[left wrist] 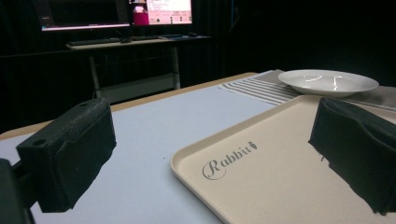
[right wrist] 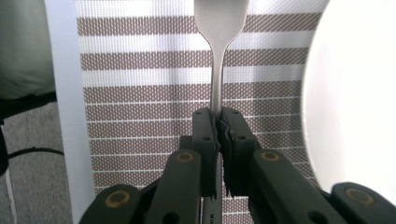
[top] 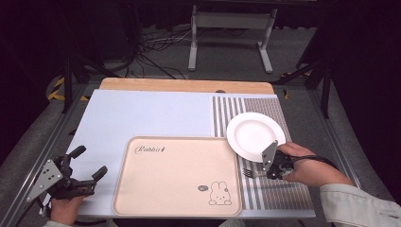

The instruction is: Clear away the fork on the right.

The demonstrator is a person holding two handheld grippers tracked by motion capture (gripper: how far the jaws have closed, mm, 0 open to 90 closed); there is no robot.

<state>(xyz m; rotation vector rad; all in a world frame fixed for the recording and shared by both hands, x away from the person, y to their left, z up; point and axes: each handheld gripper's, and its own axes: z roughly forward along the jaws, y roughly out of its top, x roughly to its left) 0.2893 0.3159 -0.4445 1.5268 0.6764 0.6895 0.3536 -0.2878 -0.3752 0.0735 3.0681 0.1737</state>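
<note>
Both tongs sat low in the high view: the right gripper [top: 263, 171] at lower right, its 2 jaws clamped on the handle of a fork [top: 249, 173], and the left gripper [top: 87, 166] at lower left, its jaws spread wide with nothing between them. That fork was held above the striped placemat [top: 269, 194], tines pointing toward the frame's left, just right of the beige tray [top: 177, 177] and just below the white plate [top: 255, 135]. Nothing lay in the tray, which filled the lower centre of the frame and bore the word "Rabbit" at its upper left and a rabbit drawing at its lower right. Nothing lay on the plate either, which sat on the placemat right of centre, its lower left edge close to the tray's upper right corner. From the right gripper view, the fork's neck [right wrist: 218, 70] rose from between the closed pads to the top of the frame, over the stripes, with the plate's rim [right wrist: 350, 93] curving down the right side. From the left gripper view, 2 black pads [left wrist: 70, 154] stood far apart at lower left and right, the tray's rim [left wrist: 187, 161] between them, the plate [left wrist: 334, 81] at upper right, and lit monitors [left wrist: 116, 14] on a desk along the top.
</note>
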